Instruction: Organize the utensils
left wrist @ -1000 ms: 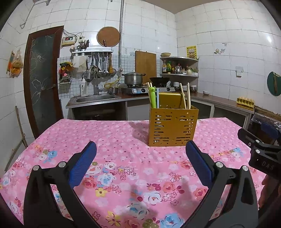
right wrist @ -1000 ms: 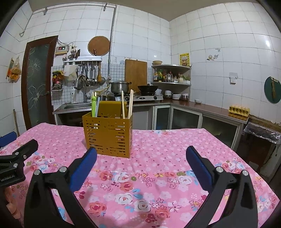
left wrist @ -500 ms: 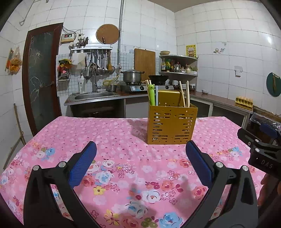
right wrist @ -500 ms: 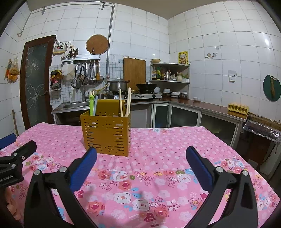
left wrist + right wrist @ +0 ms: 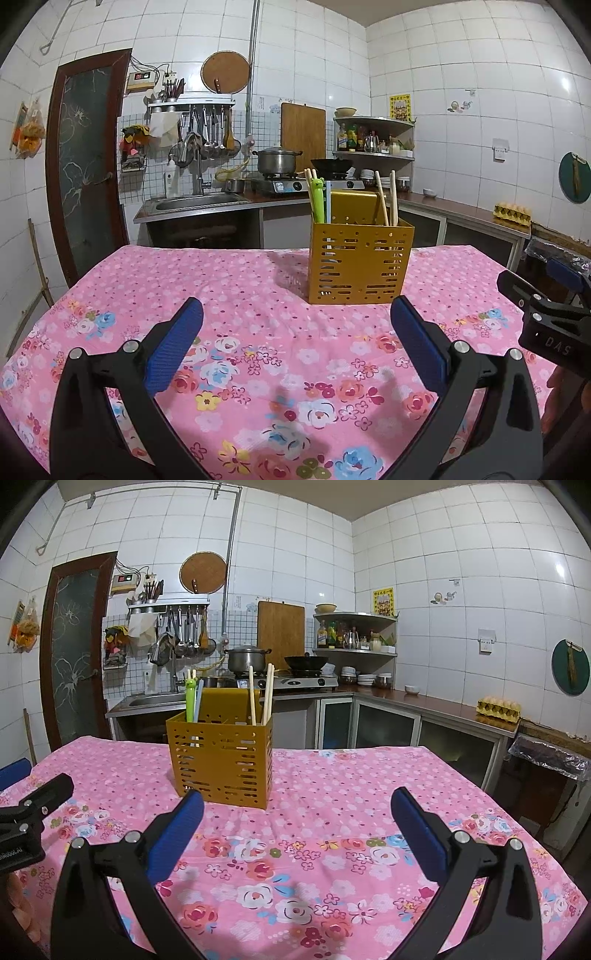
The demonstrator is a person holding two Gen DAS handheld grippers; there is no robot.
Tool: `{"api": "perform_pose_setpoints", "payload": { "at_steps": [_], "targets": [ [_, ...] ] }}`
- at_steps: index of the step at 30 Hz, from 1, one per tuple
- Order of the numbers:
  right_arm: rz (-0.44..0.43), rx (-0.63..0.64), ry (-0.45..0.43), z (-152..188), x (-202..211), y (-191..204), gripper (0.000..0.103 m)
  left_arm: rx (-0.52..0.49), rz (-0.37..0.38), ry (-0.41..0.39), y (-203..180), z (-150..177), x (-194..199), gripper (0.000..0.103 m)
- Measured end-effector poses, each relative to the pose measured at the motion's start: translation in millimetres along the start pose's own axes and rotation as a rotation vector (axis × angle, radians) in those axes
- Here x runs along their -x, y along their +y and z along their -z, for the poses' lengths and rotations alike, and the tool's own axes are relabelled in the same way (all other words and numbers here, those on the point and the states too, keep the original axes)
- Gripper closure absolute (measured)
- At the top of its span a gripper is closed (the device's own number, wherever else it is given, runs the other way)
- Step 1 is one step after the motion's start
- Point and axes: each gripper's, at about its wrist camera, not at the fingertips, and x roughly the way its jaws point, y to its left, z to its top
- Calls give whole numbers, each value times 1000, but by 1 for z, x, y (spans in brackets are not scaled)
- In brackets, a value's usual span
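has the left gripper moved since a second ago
Yes. The left gripper has tilted up a little: the holder and counter sit lower in its view than before.

Pot (image 5: 276, 161) + wok (image 5: 331, 165) on stove; egg tray (image 5: 498, 705) on counter.

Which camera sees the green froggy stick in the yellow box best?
The left wrist view: the green frog-topped utensil stands nearer, its face clear above the yellow holder. The right wrist view shows it smaller, at the holder's far left corner.
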Motion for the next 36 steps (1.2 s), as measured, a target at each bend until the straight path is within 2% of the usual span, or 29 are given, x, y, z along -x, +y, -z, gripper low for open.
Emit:
{"api": "perform_pose_setpoints", "payload": {
  "at_steps": [36],
  "targets": [
    [13, 5, -13, 0, 1, -2, 4, -1, -4, -4, 0, 0, 1, 5]
  ]
}}
